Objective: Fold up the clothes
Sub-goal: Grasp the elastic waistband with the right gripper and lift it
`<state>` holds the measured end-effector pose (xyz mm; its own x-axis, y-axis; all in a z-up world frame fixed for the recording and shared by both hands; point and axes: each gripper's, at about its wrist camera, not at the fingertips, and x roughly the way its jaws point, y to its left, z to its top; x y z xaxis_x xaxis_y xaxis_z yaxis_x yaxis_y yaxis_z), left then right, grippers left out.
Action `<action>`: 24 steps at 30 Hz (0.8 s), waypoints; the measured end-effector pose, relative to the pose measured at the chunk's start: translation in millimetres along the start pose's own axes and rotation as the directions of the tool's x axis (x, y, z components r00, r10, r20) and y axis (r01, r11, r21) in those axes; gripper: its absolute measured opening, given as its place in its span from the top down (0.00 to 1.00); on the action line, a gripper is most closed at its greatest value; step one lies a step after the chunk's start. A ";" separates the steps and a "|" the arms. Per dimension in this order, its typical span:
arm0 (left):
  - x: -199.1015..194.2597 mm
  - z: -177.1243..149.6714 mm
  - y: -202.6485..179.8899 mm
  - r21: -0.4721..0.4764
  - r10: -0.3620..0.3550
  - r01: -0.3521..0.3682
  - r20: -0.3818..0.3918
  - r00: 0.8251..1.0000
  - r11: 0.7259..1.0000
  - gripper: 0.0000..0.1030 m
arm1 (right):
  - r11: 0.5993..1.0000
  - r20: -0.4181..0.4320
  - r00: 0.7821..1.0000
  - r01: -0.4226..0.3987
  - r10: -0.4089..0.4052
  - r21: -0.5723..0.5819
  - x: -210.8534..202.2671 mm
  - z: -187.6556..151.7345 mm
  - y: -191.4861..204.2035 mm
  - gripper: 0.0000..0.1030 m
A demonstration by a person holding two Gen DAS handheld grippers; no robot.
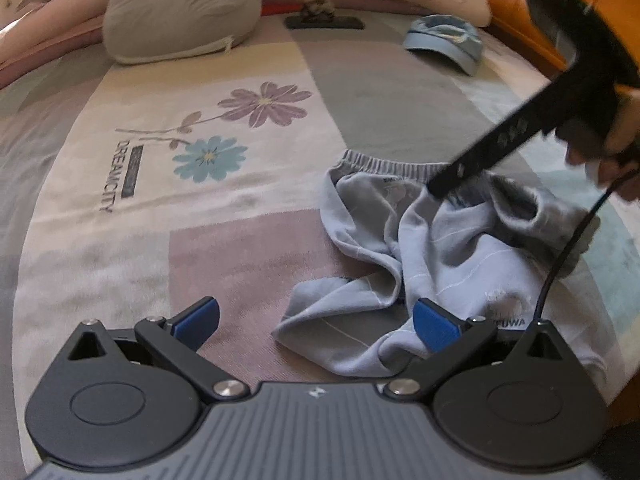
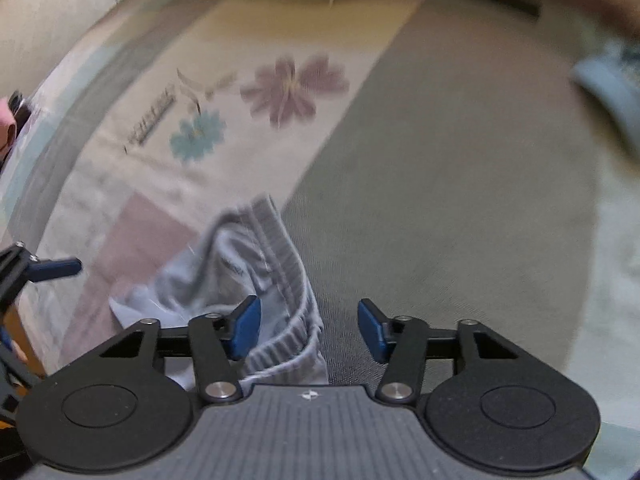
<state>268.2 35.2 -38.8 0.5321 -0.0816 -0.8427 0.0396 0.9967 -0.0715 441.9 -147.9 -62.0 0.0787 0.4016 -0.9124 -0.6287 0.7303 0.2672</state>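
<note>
Half the crumpled shorts (image 1: 432, 248) behind blurred right tool (image 1: 448, 180).

Pale blue shorts (image 1: 432, 240), flowered bedspread (image 1: 200, 120)

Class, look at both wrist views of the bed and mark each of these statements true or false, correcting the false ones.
1. The grey-blue shorts lie crumpled on the bedspread. True.
2. The left tool is clamped on the shorts. False: its blue pads stand wide apart, with cloth only near the one at the picture's right.
3. A blue cap lies beyond the shorts, near the far edge of the bed. True.
4. The right tool is over the ribbed waistband. True.
5. The shorts are neatly folded in half. False: they are bunched, not yet folded.
</note>
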 end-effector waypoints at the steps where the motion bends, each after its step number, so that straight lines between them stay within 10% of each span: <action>1: 0.3 0.1 -1.5 -0.015 0.005 -0.005 -0.003 1.000 1.000 0.01 | 0.999 -0.014 0.999 -0.035 0.035 0.002 6.0 -2.7 -2.4 0.49; 5: 0.3 3.5 -9.2 -0.051 0.023 -0.023 -0.009 1.000 0.998 0.01 | 0.996 -0.001 0.997 -0.080 0.080 -0.037 13.3 -9.0 -2.3 0.82; 24: -1.9 45.5 -60.8 0.074 0.078 -0.081 0.046 0.996 0.994 0.01 | 0.960 0.206 0.948 0.203 -0.242 0.194 -65.1 -34.2 -150.6 0.86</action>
<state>303.2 -25.0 -8.6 0.5717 -0.0038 -0.8205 0.0590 0.9976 0.0365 505.1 -302.9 -53.4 0.3865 0.3176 -0.8659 -0.4377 0.8895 0.1308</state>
